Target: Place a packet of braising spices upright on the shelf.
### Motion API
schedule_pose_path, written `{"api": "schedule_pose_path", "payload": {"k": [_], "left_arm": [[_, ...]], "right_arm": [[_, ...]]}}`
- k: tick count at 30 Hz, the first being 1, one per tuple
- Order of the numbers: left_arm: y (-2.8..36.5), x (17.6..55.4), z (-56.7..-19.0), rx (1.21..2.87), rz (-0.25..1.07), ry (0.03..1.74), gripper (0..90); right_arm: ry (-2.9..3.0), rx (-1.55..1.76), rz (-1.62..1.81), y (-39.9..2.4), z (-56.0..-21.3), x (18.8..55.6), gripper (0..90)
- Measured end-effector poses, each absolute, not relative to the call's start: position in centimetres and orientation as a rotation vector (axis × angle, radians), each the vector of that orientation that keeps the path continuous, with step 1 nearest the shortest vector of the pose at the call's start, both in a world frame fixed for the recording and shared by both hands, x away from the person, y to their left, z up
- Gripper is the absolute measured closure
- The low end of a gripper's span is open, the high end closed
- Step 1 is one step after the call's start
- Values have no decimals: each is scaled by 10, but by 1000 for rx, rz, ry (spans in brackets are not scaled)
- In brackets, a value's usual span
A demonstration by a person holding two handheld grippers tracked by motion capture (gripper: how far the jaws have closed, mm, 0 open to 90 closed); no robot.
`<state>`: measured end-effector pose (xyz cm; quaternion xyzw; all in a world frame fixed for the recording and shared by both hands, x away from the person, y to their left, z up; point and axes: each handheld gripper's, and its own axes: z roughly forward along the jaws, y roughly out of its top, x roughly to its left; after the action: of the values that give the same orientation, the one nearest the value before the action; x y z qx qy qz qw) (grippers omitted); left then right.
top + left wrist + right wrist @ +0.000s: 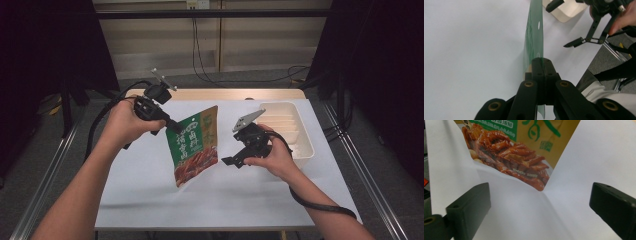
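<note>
At left, left gripper [176,128] has its jaws clamped on the upper left edge of the snack pouch [195,146], which hangs tilted above the white table [150,190]. Just right of the pouch, right gripper [231,161] stands wide open with nothing between its jaws, pointed at the pouch's lower corner. White tray [306,150] lies beyond it.

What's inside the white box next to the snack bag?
The white box has ribbed slots along its floor, and nothing lies in the part on show. The right claw and its hand cover the near left corner, so that bit stays hidden. The snack bag hangs from the left claw.
</note>
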<state>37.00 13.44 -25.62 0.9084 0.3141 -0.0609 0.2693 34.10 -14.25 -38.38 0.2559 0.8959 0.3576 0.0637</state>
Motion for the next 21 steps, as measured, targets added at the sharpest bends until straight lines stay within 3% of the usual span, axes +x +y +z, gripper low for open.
{"api": "schedule_pose_path", "payload": {"k": [21], "left_arm": [[124,358,-242,2522,-198,751,900]], "right_arm": [[2782,615,1043,-128,-335,367,90]]}}
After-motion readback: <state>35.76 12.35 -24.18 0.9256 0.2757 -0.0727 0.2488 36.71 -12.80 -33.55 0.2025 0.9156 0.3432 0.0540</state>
